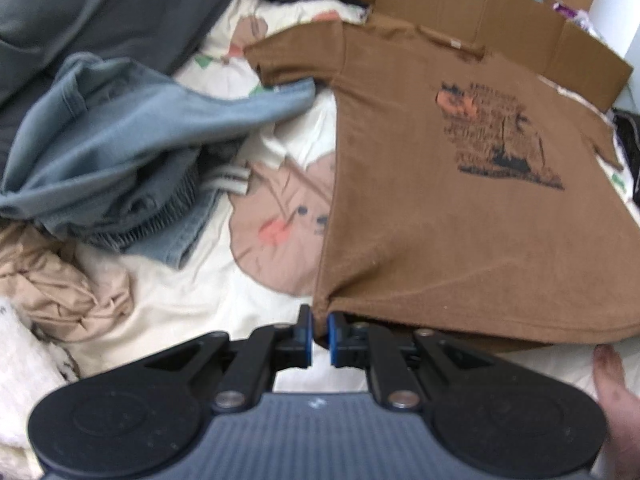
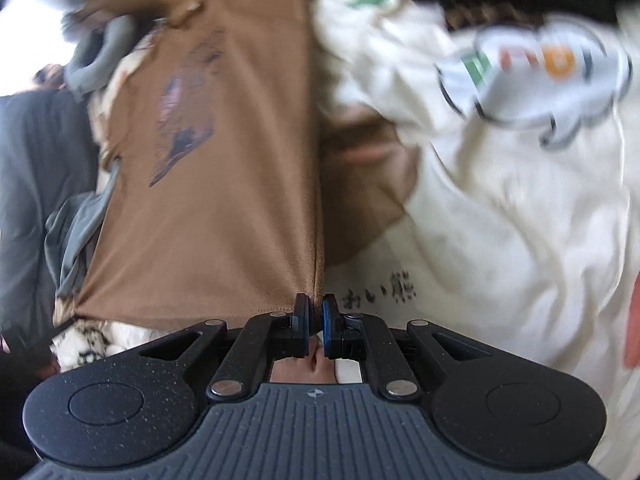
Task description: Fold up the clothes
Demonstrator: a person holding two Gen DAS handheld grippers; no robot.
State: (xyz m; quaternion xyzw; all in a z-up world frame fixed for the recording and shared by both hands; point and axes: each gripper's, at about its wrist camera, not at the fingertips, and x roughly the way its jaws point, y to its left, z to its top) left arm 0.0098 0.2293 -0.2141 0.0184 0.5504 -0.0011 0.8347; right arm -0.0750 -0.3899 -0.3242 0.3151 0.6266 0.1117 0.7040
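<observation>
A brown T-shirt (image 1: 440, 208) with a dark and orange chest print lies spread over the cream bedspread (image 1: 192, 304), collar toward the far side. My left gripper (image 1: 319, 332) is shut on its near-left hem corner, the cloth pinched between the blue pads. In the right wrist view the same brown T-shirt (image 2: 224, 200) stretches away from me, and my right gripper (image 2: 315, 316) is shut on the other hem corner at its right side seam. The hem hangs taut between the two corners.
A heap of blue-grey clothes (image 1: 120, 140) and a beige garment (image 1: 60, 280) lie left of the shirt. A flattened cardboard box (image 1: 500, 12) lies behind the collar. A white printed cover (image 2: 520, 160) bunches up at the right. A person's bare foot (image 1: 612, 380) shows at lower right.
</observation>
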